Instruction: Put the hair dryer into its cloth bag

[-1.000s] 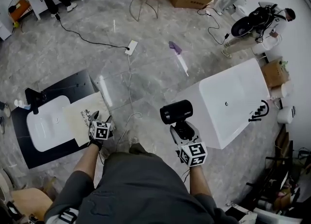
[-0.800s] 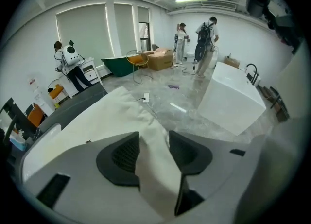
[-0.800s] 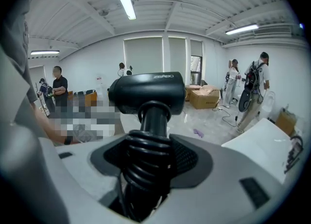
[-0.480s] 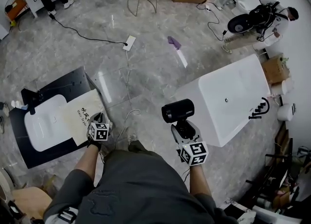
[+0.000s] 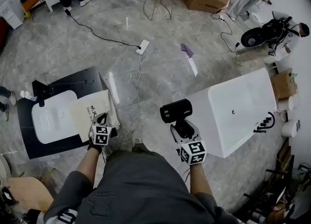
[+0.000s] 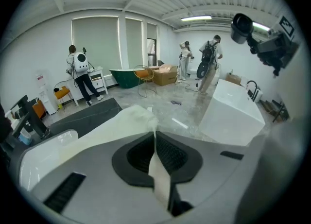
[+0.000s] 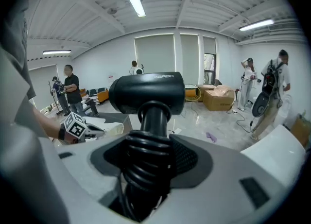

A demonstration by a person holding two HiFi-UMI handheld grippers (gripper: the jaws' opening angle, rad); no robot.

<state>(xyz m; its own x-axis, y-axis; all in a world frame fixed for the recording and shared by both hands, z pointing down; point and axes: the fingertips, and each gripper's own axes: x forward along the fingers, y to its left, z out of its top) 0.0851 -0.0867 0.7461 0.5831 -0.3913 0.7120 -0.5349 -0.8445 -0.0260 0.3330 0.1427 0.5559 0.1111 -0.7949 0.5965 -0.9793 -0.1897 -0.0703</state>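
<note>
Head view is showing the person standing between a black slab (image 5: 73, 84), which is carrying a white basin (image 5: 51, 121), at the left and a white tub (image 5: 238, 106) at the right. The left gripper (image 5: 103, 120) is reaching down to the cloth bag (image 5: 90, 111). The cream bag is lying on the slab just beside the basin.

Left gripper view is showing this gripper's jaws, which have just been closing. They are now pressing together on a thin fold of the bag's near edge. The rest of the cloth is spreading away from the tips toward the slab.

The right gripper (image 5: 183, 129) is holding the black hair dryer (image 5: 176, 111) in the air in front of the person, well apart from the bag. Right gripper view is showing its jaws standing wide and clamping the handle at the place where the black cord (image 7: 143, 164) is wound around it. The barrel is sitting crosswise above the jaws.
</note>
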